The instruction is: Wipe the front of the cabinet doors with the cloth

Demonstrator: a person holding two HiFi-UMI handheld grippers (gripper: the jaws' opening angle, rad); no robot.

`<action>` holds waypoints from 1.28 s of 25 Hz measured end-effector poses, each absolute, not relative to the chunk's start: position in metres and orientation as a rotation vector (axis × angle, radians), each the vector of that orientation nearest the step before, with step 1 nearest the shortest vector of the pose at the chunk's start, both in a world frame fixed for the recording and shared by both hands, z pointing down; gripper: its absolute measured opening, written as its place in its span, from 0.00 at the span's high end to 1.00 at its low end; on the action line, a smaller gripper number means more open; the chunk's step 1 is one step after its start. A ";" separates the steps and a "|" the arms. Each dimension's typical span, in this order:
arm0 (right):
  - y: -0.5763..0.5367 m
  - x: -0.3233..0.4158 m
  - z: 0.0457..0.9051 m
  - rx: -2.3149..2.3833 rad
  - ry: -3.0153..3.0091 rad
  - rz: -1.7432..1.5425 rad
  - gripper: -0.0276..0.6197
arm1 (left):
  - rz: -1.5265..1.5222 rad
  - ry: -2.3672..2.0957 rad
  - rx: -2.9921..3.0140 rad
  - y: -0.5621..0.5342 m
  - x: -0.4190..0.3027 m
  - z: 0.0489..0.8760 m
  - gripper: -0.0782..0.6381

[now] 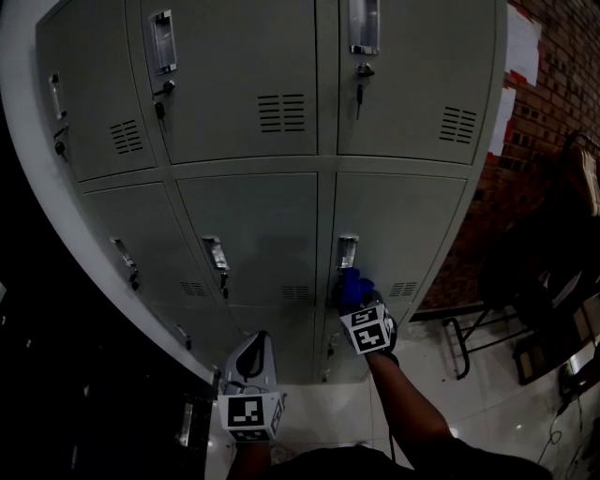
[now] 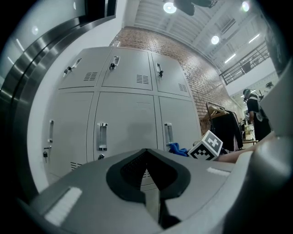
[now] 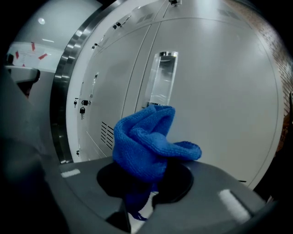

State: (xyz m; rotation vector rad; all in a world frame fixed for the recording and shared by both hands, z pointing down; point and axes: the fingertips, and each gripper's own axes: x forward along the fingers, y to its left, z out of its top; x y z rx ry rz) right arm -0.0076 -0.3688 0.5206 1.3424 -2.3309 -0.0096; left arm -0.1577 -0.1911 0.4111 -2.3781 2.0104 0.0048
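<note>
- The cabinet doors [image 1: 272, 234] fill the head view; open floor [image 1: 487, 403] lies past the cabinet's right edge.
- Only the left gripper view shows the ceiling lights [image 2: 170, 6].
- The right gripper [image 3: 144, 201] pinches the blue cloth [image 3: 146, 141], bunched just below the lower right door's handle [image 3: 162, 84]; whether the cloth touches the door cannot be told.
- The left gripper [image 2: 147, 176] has its jaws pressed together, empty, clear of the doors.
</note>
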 end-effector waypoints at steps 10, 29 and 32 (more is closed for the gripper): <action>-0.349 -0.003 0.523 1.379 -2.378 -0.014 0.81 | 0.005 2.018 -2.385 -0.186 -0.160 0.416 0.87; -0.203 0.011 0.424 1.321 -2.564 -0.356 0.81 | 0.010 1.910 -2.447 -0.195 -0.128 0.403 0.87; -0.208 0.021 0.416 1.426 -2.612 -0.256 0.81 | 0.029 1.889 -2.462 -0.195 -0.124 0.403 0.87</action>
